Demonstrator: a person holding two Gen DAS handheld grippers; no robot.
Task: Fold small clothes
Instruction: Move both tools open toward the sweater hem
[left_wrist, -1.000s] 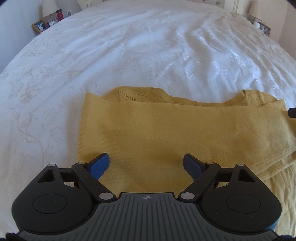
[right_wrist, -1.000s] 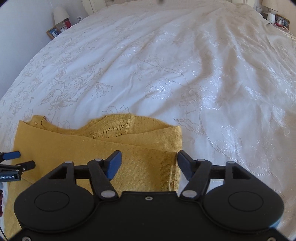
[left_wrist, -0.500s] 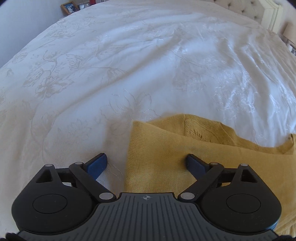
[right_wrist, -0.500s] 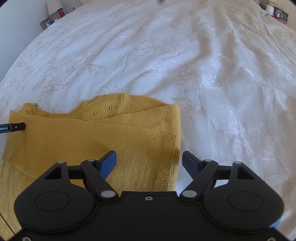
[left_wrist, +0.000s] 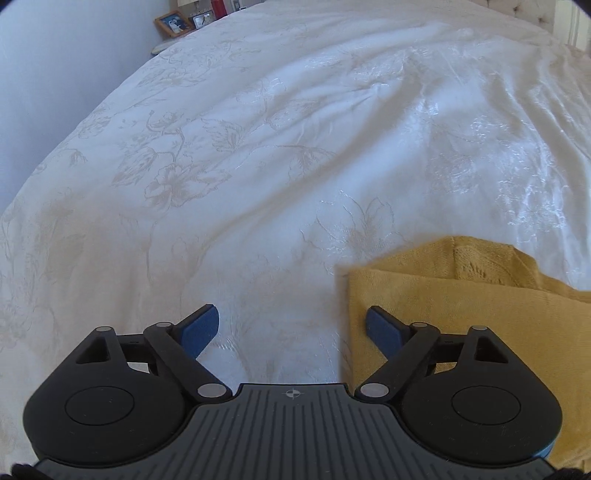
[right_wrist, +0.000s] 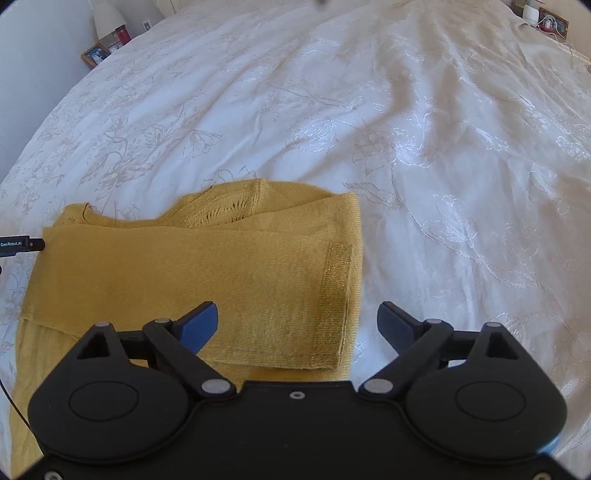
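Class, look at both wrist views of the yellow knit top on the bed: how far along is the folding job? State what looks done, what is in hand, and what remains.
Done: the yellow knit top lies on the white bedspread with a sleeve folded across its body. In hand: nothing. The right tool is opening astride the top's right edge; the left tool is closing astride its left edge, pads not on cloth. Left: probably folding it smaller; the lower part remains spread out.

The left gripper (left_wrist: 291, 326) now sits off the yellow garment's (left_wrist: 461, 306) left edge, over the white bedspread (left_wrist: 258, 166), where a second ago it was above the cloth's middle; its jaws are narrowing slightly. The right gripper (right_wrist: 297, 325) is opening wider, straddling the garment's right edge.
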